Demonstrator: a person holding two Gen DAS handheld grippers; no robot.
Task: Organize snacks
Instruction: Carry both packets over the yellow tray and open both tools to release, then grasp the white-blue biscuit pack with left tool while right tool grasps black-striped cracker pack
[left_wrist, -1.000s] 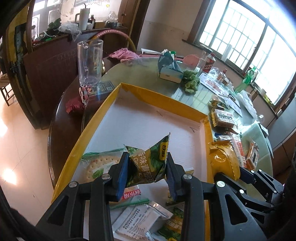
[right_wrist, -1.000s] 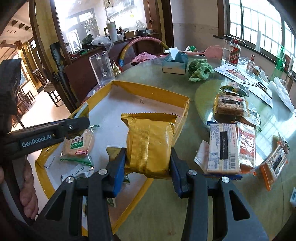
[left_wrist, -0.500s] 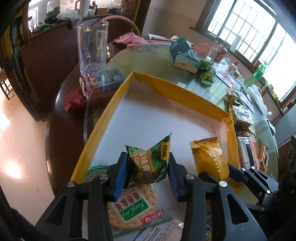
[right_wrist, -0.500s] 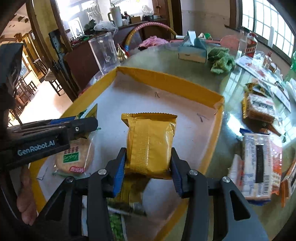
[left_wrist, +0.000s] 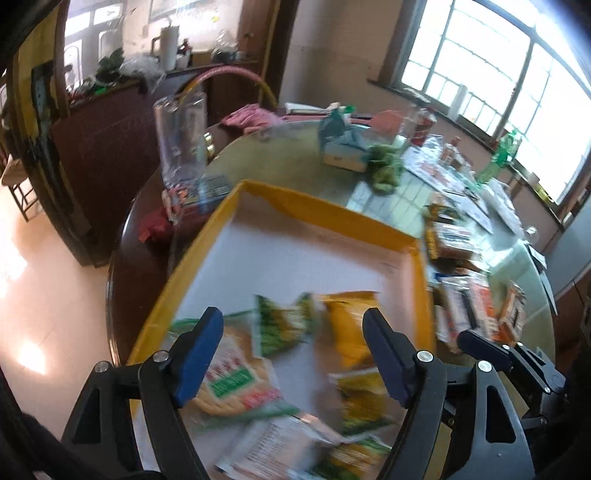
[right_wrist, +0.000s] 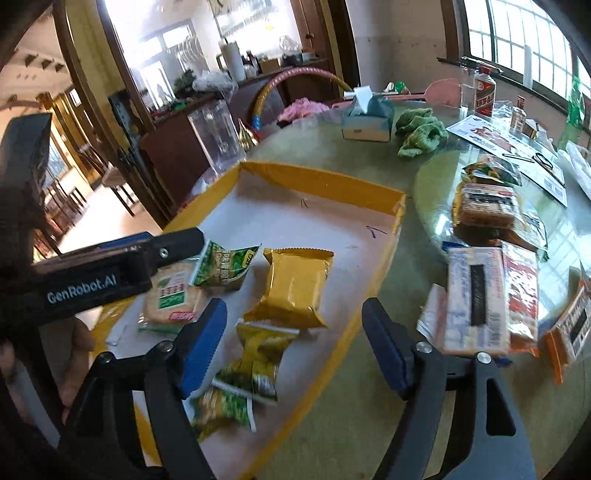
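A yellow-rimmed cardboard tray (right_wrist: 321, 182) (left_wrist: 325, 210) lies on the round table. In it lie a green pea snack packet (right_wrist: 221, 267) (left_wrist: 282, 325), a gold packet (right_wrist: 293, 286) (left_wrist: 347, 332), a round cracker pack (right_wrist: 171, 299) (left_wrist: 231, 380) and more green-yellow packets (right_wrist: 255, 354). My left gripper (left_wrist: 293, 358) is open and empty above the tray; its arm (right_wrist: 110, 273) shows in the right wrist view. My right gripper (right_wrist: 293, 347) is open and empty above the tray's near right rim.
Loose snack packs (right_wrist: 476, 295) lie on the glass table right of the tray, with more behind (right_wrist: 487, 203). A clear glass pitcher (right_wrist: 218, 136), a tissue box (right_wrist: 365, 118) and a green cloth (right_wrist: 421, 134) stand beyond the tray. Bottles and papers line the far right.
Both grippers opened. The green packet and the gold packet left the jaws and now lie in the tray. Both grippers pulled back a little.
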